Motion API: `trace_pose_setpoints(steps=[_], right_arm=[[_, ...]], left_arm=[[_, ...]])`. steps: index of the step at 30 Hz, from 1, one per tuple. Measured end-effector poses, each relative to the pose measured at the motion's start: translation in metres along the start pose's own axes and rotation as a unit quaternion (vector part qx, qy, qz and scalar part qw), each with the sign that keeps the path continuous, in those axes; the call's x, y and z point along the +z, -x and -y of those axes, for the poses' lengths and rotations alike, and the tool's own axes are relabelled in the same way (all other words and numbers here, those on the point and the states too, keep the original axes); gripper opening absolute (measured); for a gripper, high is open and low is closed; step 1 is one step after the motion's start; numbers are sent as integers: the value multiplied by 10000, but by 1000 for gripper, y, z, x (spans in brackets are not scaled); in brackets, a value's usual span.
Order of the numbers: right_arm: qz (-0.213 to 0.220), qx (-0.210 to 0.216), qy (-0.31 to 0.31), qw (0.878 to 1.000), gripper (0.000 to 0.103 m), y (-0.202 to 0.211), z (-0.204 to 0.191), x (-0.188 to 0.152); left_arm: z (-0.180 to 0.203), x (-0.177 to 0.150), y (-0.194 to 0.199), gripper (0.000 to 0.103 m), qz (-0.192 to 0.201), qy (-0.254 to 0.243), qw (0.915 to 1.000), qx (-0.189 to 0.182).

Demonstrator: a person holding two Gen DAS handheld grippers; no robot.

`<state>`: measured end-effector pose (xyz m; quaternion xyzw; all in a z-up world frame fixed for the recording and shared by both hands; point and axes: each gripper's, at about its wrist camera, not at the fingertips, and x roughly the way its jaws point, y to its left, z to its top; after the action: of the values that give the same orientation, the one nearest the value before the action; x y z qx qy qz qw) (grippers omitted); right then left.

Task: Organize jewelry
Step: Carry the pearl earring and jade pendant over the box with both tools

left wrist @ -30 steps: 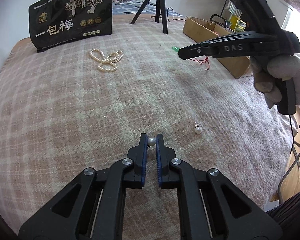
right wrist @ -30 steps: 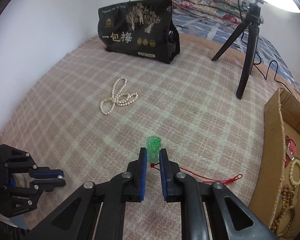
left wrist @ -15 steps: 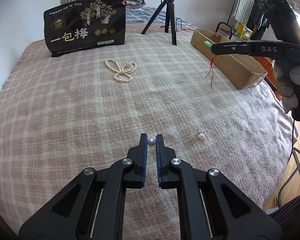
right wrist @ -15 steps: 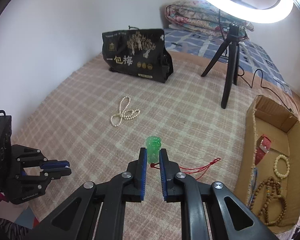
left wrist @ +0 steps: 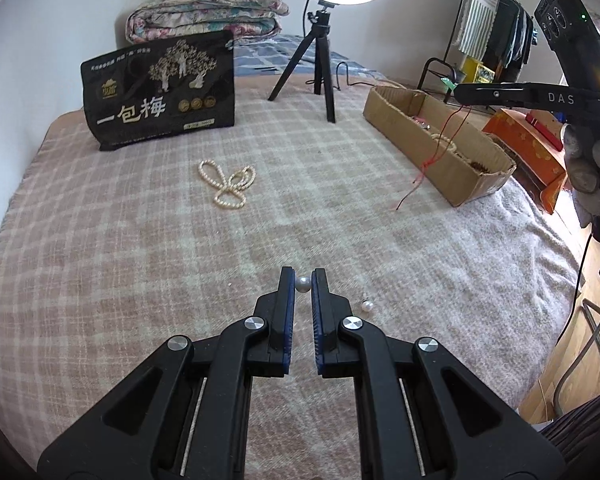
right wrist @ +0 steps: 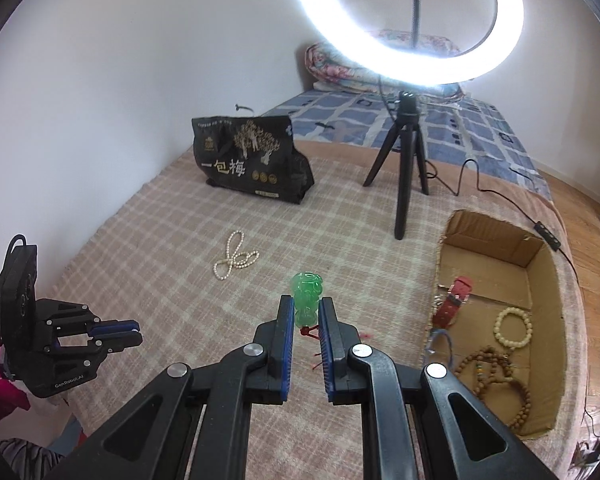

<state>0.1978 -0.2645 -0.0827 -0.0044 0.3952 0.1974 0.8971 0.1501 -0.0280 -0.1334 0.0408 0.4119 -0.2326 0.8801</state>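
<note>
— Holding what in your left gripper?
— You've got a small round white pearl bead pinched between the blue-padded fingertips, jaws nearly closed on it, held above the pink-and-cream plaid blanket. A second white pearl earring lies on the blanket just to the right of that gripper.

— And your right gripper?
— Jaws clamped on a translucent green carved pendant, its top sticking out past the tips — a thin red cord hangs from it, its loose end trailing down beside the box's near wall in the left wrist view. You're holding it near the open brown cardboard box, lifted off the blanket.

— What's in the box?
— A red watch strap, a cream bead bracelet and a brown wooden bead string lie on the box floor.

— Anything else out?
— A looped cream pearl necklace lies on the blanket, well apart from both grippers, in front of a black printed snack bag. A black tripod with a lit ring light stands beside the box.
</note>
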Motion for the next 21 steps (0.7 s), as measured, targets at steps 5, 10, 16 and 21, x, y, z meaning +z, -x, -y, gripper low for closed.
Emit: trace_pose_setpoints(steps=[5, 10, 16, 21], right_arm=[[184, -117, -62, 9997, 10, 27, 15, 1], [391, -287, -132, 9987, 10, 55, 33, 4], [539, -578, -208, 9967, 10, 78, 56, 10], [597, -793, -273, 9947, 10, 87, 78, 17]], left_arm=[[17, 14, 1, 6, 96, -151, 9998, -95], [36, 31, 0, 6, 188, -307, 9991, -209], [63, 53, -4, 6, 335, -492, 9975, -375], [83, 75, -11, 6, 460, -569, 9961, -499]])
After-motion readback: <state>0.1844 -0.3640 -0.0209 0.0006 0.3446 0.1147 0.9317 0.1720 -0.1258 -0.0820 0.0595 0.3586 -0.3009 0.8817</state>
